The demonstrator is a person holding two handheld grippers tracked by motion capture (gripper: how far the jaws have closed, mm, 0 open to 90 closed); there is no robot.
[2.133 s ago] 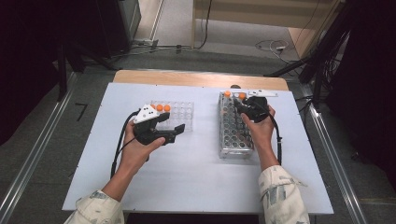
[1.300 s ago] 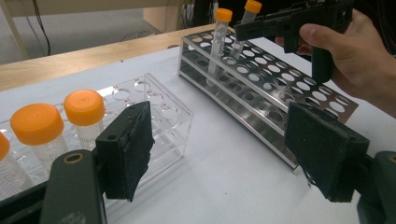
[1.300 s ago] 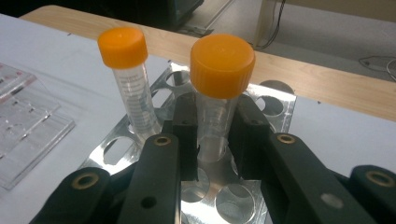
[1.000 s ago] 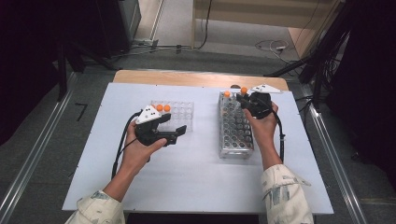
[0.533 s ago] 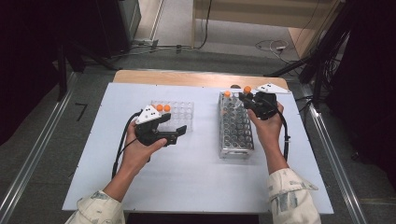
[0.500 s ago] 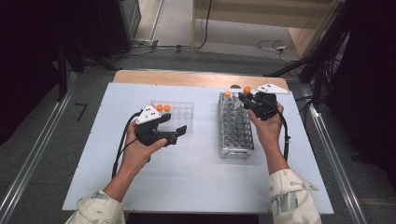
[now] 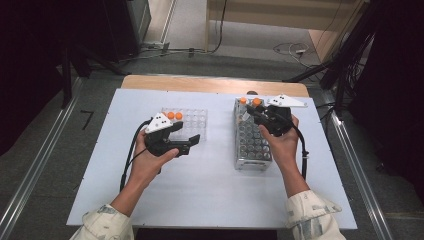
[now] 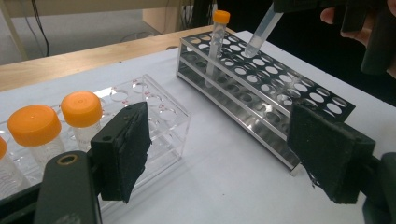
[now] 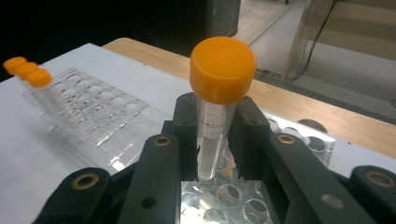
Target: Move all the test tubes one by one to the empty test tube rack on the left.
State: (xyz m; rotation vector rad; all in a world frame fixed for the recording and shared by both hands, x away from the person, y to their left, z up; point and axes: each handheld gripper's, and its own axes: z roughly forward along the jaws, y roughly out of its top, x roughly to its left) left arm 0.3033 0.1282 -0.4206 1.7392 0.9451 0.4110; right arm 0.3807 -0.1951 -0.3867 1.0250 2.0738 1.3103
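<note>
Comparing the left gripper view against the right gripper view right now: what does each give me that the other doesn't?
The left gripper view alone shows the left gripper with its jaws wide apart and nothing between them, plus a capped tube standing in the metal rack and the held tube's tip tilted over a far hole.

The right gripper view alone shows the right gripper clamped on the orange-capped tube just below its cap.

Both show the clear plastic rack with orange-capped tubes, the metal rack and the white table.
</note>
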